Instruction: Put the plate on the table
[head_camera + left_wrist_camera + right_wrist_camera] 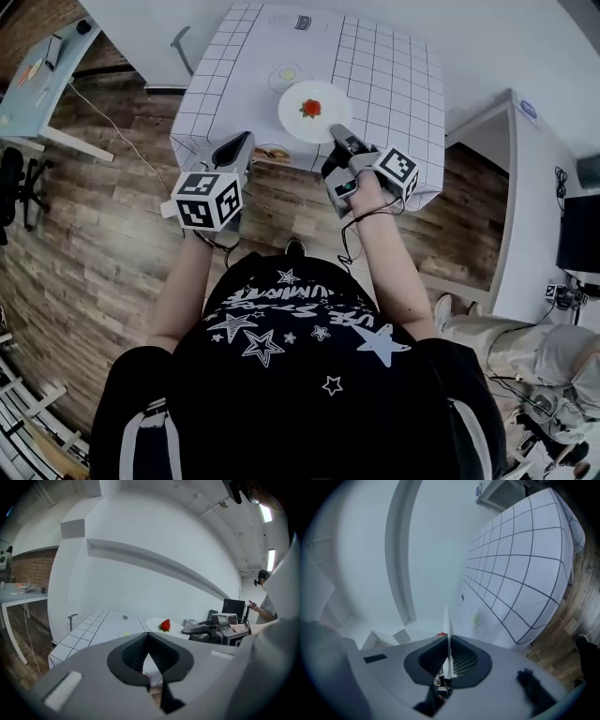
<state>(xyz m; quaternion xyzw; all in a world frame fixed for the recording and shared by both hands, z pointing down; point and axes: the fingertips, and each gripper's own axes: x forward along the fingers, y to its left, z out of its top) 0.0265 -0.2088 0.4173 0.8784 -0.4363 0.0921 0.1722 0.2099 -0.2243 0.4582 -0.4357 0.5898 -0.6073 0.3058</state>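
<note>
Placing step in hand: right gripper [337, 134] jaws pinch the near rim of the plate [295, 119], which sits at its 11 o'clock and carries a strawberry [310, 108], seemingly just above the tabletop [384, 84]; left gripper [242, 142] jaws pressed together, empty; next calls for lowering level, then letting go.

Near rim of the plate [296, 120] lost under the right gripper [337, 131]; in the right gripper view, reduced to a thin edge-on sliver, with only a red speck of the strawberry [440, 633] clear of the jaw. Half hidden by the left gripper [242, 141], a small dish [275, 153] at the near edge of the table [384, 84], contents unclear. Far-edge label [302, 22] too small to read.
</note>
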